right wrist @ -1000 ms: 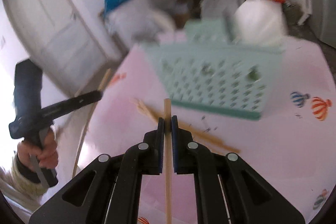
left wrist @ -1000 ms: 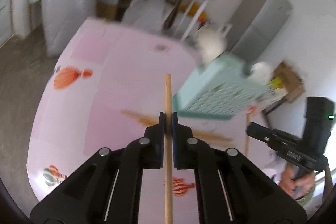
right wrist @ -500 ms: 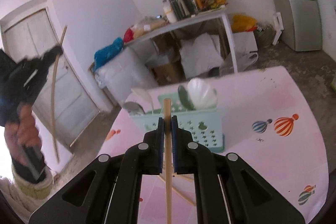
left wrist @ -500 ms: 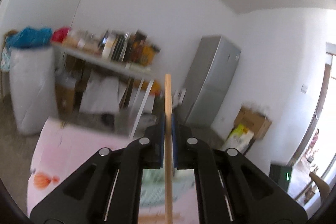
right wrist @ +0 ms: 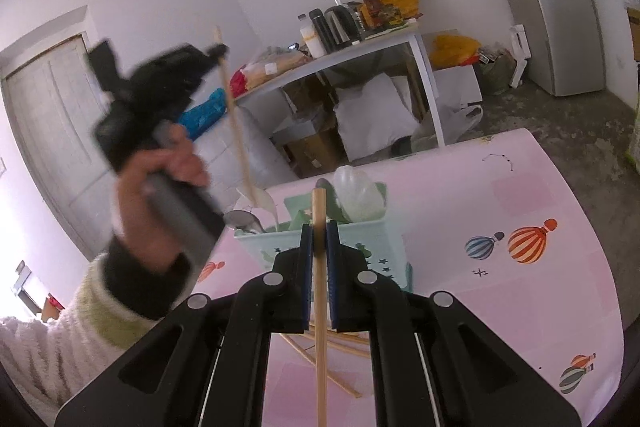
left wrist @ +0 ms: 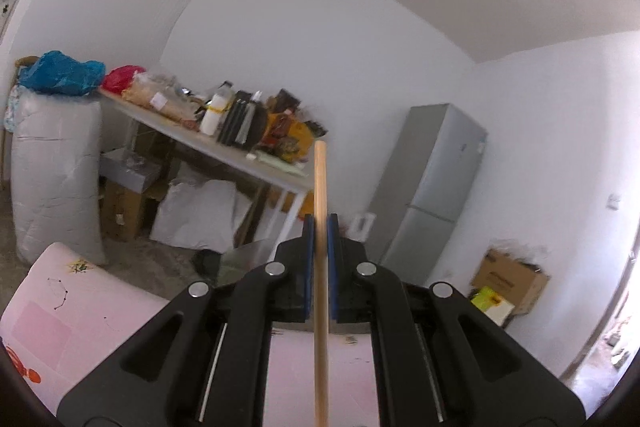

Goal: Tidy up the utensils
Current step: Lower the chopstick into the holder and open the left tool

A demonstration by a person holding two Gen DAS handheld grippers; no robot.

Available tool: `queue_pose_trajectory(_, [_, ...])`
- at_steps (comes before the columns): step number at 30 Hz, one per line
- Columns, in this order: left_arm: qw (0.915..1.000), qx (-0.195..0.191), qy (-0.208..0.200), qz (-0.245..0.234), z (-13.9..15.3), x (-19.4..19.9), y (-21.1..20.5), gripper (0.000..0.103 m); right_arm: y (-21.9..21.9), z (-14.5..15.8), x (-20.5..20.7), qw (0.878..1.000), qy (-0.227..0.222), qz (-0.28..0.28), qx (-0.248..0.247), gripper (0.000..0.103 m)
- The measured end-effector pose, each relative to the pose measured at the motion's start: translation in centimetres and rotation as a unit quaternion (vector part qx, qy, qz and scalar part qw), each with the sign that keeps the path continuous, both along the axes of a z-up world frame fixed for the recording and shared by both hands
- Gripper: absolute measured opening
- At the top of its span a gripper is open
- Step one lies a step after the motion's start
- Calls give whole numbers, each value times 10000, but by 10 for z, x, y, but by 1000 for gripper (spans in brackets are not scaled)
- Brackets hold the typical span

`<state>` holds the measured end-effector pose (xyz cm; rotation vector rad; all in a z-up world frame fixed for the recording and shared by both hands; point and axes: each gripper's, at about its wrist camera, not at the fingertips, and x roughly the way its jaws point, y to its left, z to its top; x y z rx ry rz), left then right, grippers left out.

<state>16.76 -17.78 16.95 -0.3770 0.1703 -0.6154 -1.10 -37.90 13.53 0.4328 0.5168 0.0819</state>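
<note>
Two chopsticks in play: my right gripper (right wrist: 319, 247) is clamped on one chopstick (right wrist: 320, 307) at frame centre, its tip just before the mint basket (right wrist: 384, 247) holding spoons. Upper left of the right view, my left gripper (right wrist: 218, 53) pinches the other chopstick (right wrist: 236, 123), whose lower end seems to hover over the basket's left rim, though blur makes that uncertain. More chopsticks (right wrist: 320, 359) lie on the pink mat (right wrist: 520, 307) below. I judge this the drop-in step; next I must lower each stick upright into the basket before opening up.
</note>
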Motion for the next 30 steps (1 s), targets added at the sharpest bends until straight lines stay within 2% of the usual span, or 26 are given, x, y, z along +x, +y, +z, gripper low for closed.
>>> queue_pose_trajectory(7, [9988, 312, 314, 226, -43, 21, -17, 5, -13, -11, 5, 9999, 101, -17, 117, 7])
queue_pose_trajectory(12, [9980, 398, 371, 331, -55, 23, -19, 5, -15, -15, 8, 9999, 108, 0, 134, 7])
queue_pose_trajectory(21, [9967, 474, 648, 128, -72, -5, 12, 6, -18, -11, 3, 9999, 31, -85, 121, 7])
queue_pose_trajectory(23, [9963, 550, 646, 115, -73, -16, 22, 10, -19, -9, 2, 9999, 21, -111, 105, 7])
queue_pose_trajectory(28, [9953, 701, 665, 98, -74, -42, 44, 35, -18, 0, -3, 9998, -62, -184, 35, 7])
queue_pose_trajectory(30, [9954, 704, 651, 93, -74, -53, 53, 42, -16, 7, -6, 9997, -147, -217, 20, 7])
